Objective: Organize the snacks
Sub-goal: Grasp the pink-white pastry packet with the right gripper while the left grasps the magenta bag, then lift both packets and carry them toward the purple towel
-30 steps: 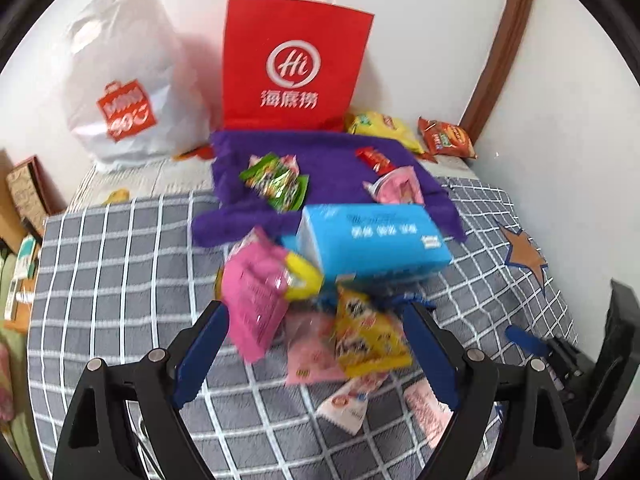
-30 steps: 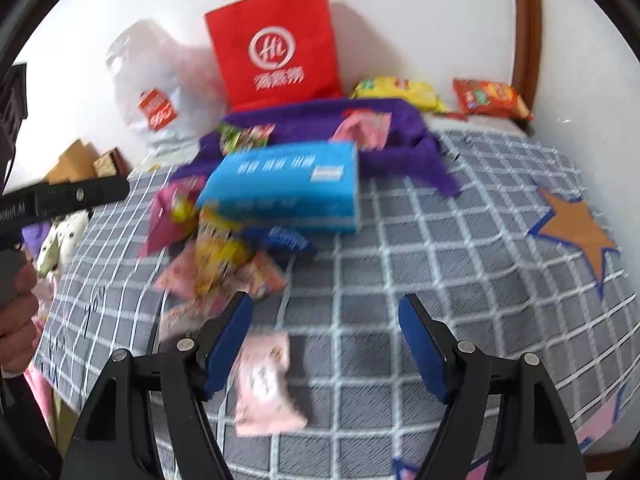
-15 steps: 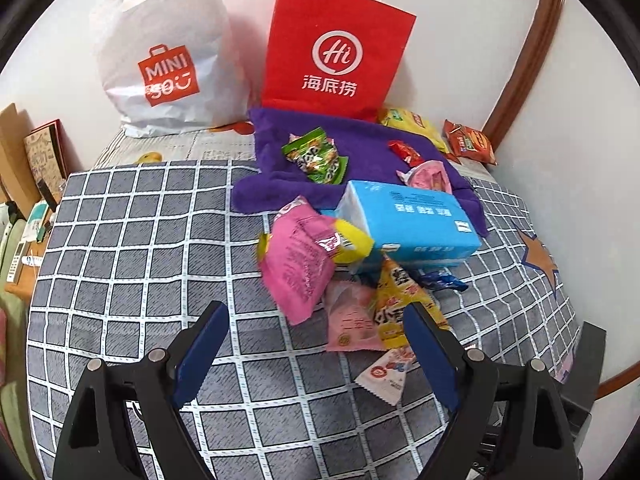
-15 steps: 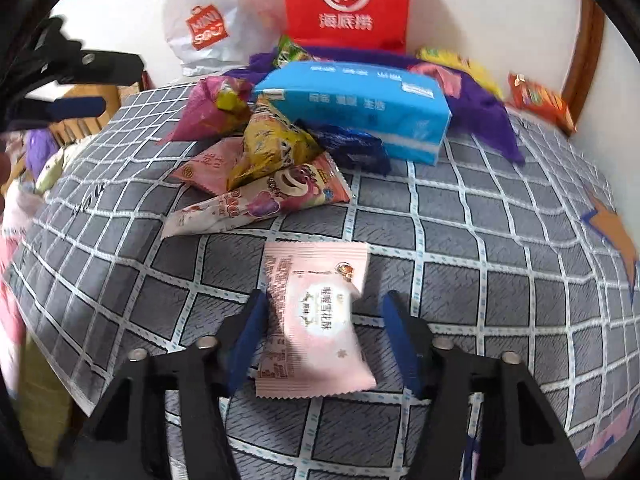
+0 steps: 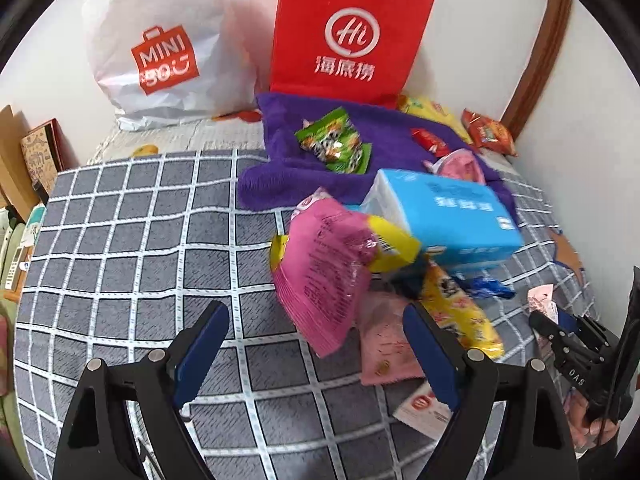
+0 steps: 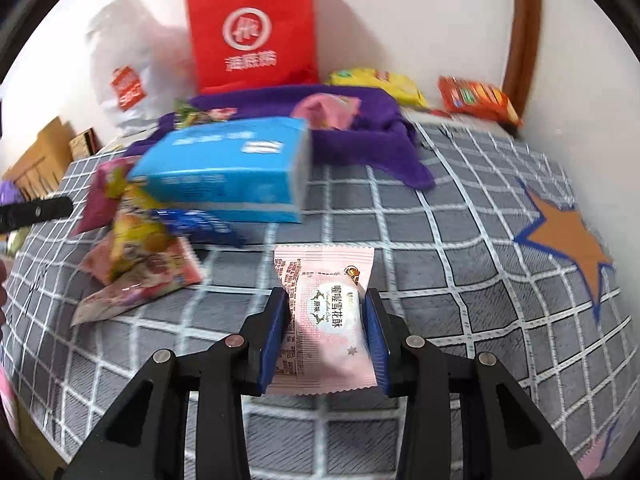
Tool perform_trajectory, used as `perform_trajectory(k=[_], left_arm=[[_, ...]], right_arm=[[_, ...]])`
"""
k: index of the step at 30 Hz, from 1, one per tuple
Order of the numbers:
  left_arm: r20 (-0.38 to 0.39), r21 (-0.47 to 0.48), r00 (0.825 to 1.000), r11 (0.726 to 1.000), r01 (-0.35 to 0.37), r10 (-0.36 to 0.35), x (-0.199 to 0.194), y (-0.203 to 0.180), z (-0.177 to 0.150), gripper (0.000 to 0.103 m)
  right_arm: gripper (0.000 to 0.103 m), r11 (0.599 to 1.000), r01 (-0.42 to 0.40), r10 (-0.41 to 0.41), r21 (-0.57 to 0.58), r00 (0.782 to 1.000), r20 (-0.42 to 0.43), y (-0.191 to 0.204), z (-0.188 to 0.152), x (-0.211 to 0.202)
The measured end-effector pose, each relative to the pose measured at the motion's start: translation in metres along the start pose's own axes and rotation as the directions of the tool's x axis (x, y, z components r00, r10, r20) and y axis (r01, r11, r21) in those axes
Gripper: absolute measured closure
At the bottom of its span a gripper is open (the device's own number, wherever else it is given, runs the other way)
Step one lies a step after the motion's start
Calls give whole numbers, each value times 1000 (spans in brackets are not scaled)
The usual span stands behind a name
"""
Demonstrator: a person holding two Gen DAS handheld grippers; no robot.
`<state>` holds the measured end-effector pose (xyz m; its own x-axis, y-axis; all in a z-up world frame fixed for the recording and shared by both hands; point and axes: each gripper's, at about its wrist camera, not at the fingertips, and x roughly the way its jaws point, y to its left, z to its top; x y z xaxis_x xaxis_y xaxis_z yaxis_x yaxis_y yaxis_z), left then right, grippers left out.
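Now the right tool (image 6: 325, 322) has just clenched on a pale pink snack packet (image 6: 326, 312) printed with Chinese characters, above the grey checked cloth (image 6: 440, 240). The left tool (image 5: 316, 354) hangs released near the magenta bag (image 5: 324, 276). Behind stand a white "MINI" bag (image 5: 164, 56) and a red "Hi" bag (image 5: 348, 40).
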<state>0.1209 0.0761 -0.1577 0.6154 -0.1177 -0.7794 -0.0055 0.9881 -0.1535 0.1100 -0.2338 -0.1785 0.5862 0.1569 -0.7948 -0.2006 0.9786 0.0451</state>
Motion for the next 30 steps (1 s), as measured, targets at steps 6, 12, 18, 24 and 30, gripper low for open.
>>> perform_trajectory(k=[6,12,18,24,30], left_arm=[[15,-1,1000,1000,-12,12,19,2,2,15],[34,31,998,999,-45,44,33,-3,7,15],[66,99,993,989,-108,102,45,-15,11,15],[70,101,995,991,-85,78,48,-15,10,41],[73,88,997,995,-46,40,32,-10,7,44]], right_arm=[[62,999,-11,11,30,1000,3,-11,-7,11],[60,999,35,-35,-8,999,-1,-3,-5,17],[59,1000,0,0,18,1000,-4,-9,-5,18],[57,1000,-8,8,8,1000,-7,-7,-5,18],[57,1000,-8,8,6,1000,-8,-6,-5,18]])
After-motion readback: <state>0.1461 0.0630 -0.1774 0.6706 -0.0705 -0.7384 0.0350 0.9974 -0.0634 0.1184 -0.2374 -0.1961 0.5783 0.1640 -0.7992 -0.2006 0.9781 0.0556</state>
